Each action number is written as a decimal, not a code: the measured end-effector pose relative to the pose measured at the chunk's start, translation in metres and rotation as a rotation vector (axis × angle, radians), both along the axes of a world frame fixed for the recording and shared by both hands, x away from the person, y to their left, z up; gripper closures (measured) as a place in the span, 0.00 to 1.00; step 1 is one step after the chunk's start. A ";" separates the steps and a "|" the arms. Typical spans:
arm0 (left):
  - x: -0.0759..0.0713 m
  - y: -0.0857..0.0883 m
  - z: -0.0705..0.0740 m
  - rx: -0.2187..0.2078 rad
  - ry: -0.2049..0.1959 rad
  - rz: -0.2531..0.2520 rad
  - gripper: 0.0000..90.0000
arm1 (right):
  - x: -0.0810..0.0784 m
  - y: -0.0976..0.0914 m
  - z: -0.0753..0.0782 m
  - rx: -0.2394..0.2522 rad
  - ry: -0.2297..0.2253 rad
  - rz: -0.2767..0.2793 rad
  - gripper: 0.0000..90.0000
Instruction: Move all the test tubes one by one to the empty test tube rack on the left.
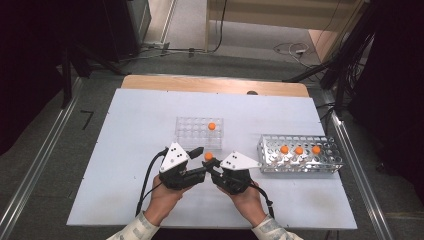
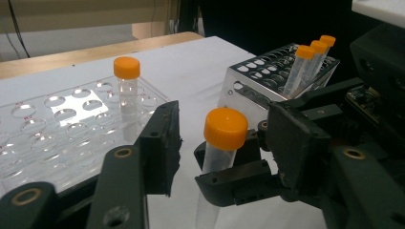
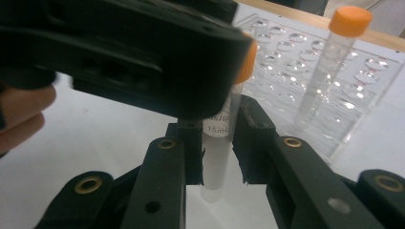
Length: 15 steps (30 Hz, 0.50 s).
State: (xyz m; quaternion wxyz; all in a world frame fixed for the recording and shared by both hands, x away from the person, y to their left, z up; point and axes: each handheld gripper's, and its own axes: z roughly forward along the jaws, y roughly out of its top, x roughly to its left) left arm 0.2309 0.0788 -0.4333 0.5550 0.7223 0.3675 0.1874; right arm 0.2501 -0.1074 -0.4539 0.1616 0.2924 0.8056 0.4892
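An orange-capped clear tube [image 1: 208,156] stands upright just above the white table, in front of the clear rack [image 1: 186,131]. My right gripper [image 3: 219,143] is shut on the tube [image 3: 217,157], its pads pressing the tube's body below the cap. My left gripper [image 2: 227,119] reaches in from the other side. Its two jaws stand on either side of the tube's orange cap [image 2: 225,129] with a gap on each side, so it is open. In the high view the left gripper [image 1: 200,161] and the right gripper [image 1: 214,166] meet at the table's middle.
The clear rack holds one orange-capped tube [image 1: 212,126] near its right end. A metal rack [image 1: 270,159] at the right holds three capped tubes [image 1: 299,150]. The white table [image 1: 125,150] has bare room to the left and at the front.
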 end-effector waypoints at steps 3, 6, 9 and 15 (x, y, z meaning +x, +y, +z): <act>-0.001 -0.001 0.000 0.004 -0.003 -0.001 0.61 | -0.001 0.003 0.000 0.000 0.001 0.007 0.80; -0.001 -0.001 -0.001 0.011 -0.007 0.002 0.68 | -0.001 0.004 0.000 0.002 0.002 0.013 0.80; -0.001 -0.001 -0.001 0.013 -0.012 0.008 0.74 | -0.001 0.004 0.000 0.003 0.005 0.011 0.80; -0.001 -0.001 -0.002 0.017 -0.012 0.012 0.77 | -0.002 0.003 0.000 0.003 0.008 0.010 0.80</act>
